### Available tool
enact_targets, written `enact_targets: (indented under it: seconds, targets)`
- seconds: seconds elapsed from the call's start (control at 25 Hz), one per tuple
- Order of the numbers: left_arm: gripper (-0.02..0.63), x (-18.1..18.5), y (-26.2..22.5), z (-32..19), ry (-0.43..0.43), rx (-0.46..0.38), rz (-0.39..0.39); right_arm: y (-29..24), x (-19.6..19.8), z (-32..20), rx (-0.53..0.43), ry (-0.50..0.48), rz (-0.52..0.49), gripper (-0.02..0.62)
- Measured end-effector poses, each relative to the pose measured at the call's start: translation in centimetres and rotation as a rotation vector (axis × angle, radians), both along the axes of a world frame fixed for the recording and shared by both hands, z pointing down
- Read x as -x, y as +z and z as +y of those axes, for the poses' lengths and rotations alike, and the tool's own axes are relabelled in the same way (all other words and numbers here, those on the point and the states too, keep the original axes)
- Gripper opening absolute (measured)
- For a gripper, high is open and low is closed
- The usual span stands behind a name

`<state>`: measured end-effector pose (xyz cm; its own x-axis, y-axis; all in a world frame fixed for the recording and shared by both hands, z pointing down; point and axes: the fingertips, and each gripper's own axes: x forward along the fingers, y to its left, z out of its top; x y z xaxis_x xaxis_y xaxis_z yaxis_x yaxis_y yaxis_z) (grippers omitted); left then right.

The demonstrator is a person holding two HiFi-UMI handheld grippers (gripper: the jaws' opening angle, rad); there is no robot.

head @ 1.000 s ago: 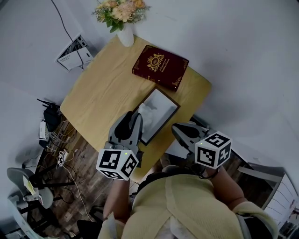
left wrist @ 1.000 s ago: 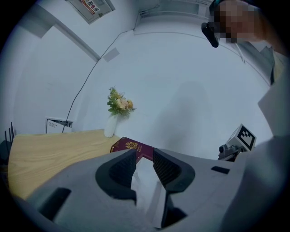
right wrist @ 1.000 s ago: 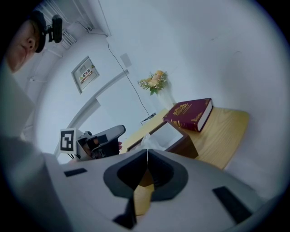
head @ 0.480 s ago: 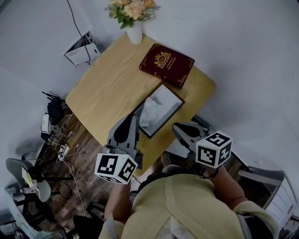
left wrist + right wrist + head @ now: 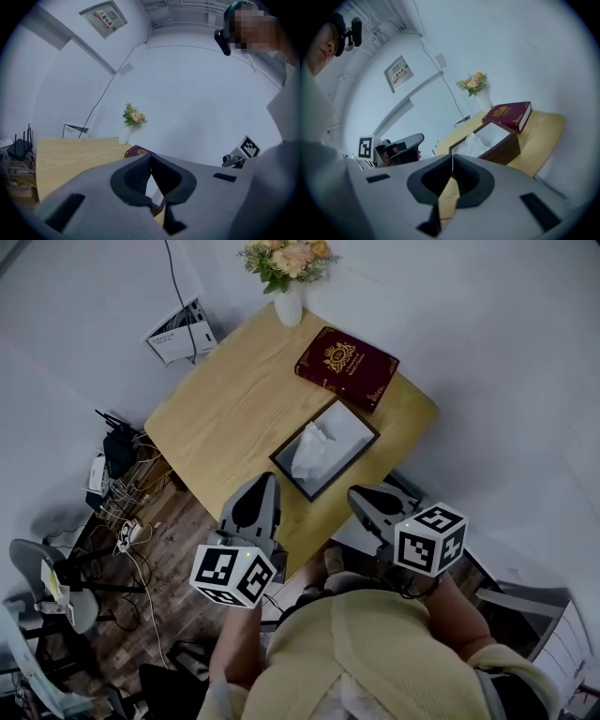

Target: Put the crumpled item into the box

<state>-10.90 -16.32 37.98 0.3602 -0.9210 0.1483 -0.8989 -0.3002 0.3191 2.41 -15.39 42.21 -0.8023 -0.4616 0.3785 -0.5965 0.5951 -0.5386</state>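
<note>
Box (image 5: 157, 205) mostly hidden behind left tongs (image 5: 151, 159); wall sign (image 5: 104, 18) print unreadable.

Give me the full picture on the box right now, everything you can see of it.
The box is a shallow, open rectangle with dark brown, wood-like walls and a pale lining. It sits flat on the light wooden table, near the edge closest to the person and turned diagonally. It is just short of the dark red book; whether they touch is unclear. A crumpled white item lies inside, toward one end.
</note>
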Motion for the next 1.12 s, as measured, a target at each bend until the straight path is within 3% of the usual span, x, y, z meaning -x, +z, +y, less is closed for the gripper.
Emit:
enact_targets:
  seconds: [1.12]
  targets:
    - [0.021,1.6,1.2,10.5,-0.061,0.076,-0.042,-1.5,2.7,6.0,-0.045,-0.066,-0.002,0.030]
